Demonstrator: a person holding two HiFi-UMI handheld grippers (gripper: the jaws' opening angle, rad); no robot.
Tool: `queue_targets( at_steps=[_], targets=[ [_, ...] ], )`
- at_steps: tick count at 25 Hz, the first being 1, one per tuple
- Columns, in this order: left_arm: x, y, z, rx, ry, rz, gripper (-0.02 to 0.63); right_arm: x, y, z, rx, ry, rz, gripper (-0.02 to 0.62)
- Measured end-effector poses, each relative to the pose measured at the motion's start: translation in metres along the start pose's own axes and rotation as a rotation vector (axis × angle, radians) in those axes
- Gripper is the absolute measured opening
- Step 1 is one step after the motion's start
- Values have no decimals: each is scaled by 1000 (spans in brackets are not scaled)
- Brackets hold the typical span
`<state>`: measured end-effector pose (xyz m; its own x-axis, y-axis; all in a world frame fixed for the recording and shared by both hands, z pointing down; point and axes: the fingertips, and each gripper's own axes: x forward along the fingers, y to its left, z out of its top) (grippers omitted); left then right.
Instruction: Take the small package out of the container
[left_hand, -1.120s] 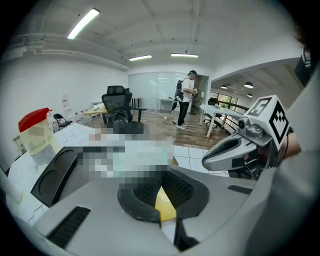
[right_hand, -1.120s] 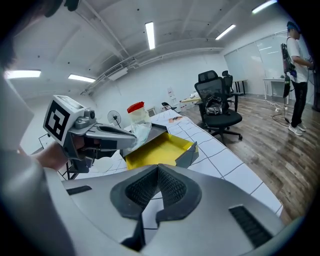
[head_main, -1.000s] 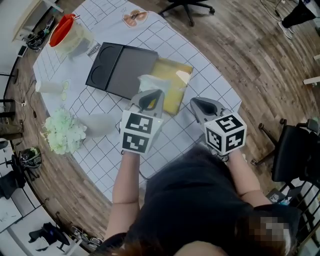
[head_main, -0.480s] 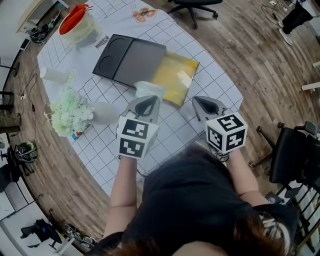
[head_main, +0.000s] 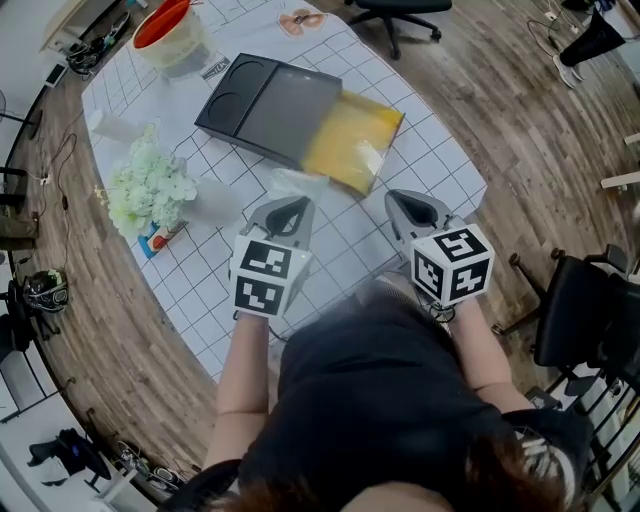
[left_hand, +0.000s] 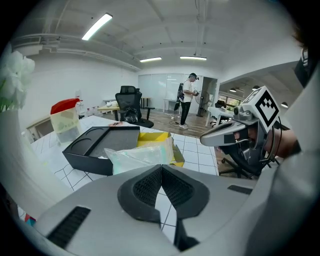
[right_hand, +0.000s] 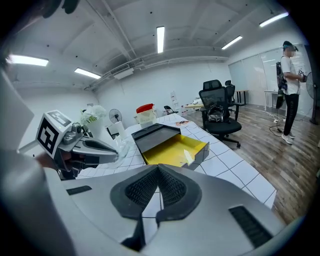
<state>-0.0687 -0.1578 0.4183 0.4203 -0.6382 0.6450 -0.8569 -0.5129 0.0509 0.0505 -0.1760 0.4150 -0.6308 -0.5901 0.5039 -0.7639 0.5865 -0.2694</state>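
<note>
- We are holding the left gripper (head_main: 290, 208) over the near part of the counter (head_main: 430, 150), and its 2 fingers (left_hand: 145, 189) are pressing fully together.
- The small package (head_main: 296, 184), a clear crinkled plastic bag, is meeting those tips. Its near edge is running in between them, so we are reading it as pinched there.
- The small package is sitting outside the container (head_main: 265, 105), just beside the near-left corner of the yellow tray (head_main: 350, 140), between that tray and the left gripper. We are not able to tell whether it is touching the counter.
- The container is lying flat as a black box, with the yellow tray sticking out of the end nearer to us.
- We are hovering the right gripper (head_main: 412, 206) near the left one, pointing toward the yellow tray. Its 2 fingers (right_hand: 175, 189) are closing on each other with nothing between them.
- A bunch of pale green flowers (head_main: 150, 188) is lying on the counter to the left of the container, and a tub with a red lid (head_main: 172, 32) is standing at the far end.
- In the left gripper view, a person (left_hand: 188, 100) is standing far back in the room.
</note>
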Motion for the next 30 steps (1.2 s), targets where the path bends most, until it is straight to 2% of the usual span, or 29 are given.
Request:
queue_targets(
  at_steps=[13, 30],
  targets=[
    [-30, -5, -36, -41, 7, 10, 28, -11, 22, -14, 1, -4, -24, 14],
    [-41, -10, -48, -35, 20, 9, 28, -24, 28, -20, 3, -18, -39, 14]
  ],
)
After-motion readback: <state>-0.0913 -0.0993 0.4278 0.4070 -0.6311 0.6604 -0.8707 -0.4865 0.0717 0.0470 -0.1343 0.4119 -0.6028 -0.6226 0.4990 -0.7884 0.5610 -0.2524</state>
